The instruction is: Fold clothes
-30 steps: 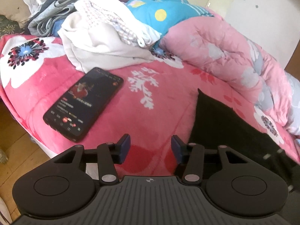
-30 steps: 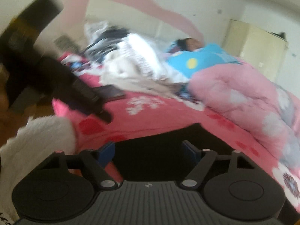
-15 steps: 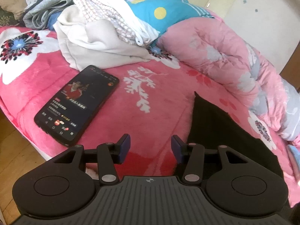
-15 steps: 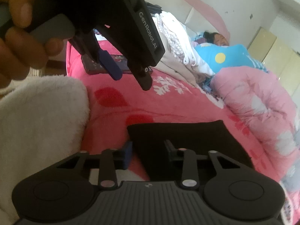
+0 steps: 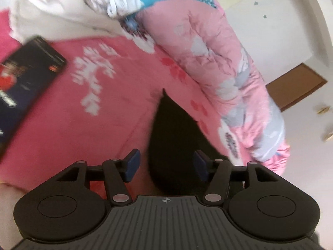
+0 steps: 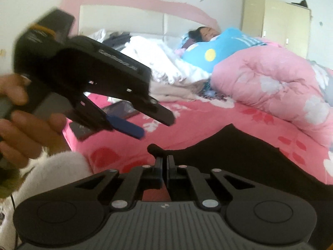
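A black garment (image 6: 256,162) lies spread on a bed covered by a pink floral blanket (image 6: 187,114), near the bed's front edge. The right gripper (image 6: 164,162) is clamped on the garment's near corner: its 2 jaws are pressed together with a small fold of black cloth pinched between them, and the corner is lifted slightly off the blanket. Those jaws have just been closing.

The left gripper (image 5: 165,162) hovers over the other end of the same black garment (image 5: 172,137). Its 2 blue-padded fingers (image 5: 131,164) stand apart, with the dark cloth lying between them but not pressed by either pad. Its jaws have just been opening. In the right wrist view this gripper (image 6: 135,129) appears at the left, held in a bare hand (image 6: 29,133) with a fluffy white sleeve (image 6: 54,175) at the wrist.

A smartphone (image 5: 25,87) with a lit screen lies on the blanket to the left of the garment, well apart from it. Behind it sits a heap of white and cream laundry (image 5: 62,6). A rolled pink quilt (image 6: 270,87) runs along the right side of the bed. A person lies at the head of the bed under a blue cover (image 6: 224,48). A cream wardrobe (image 6: 276,18) stands against the far wall.
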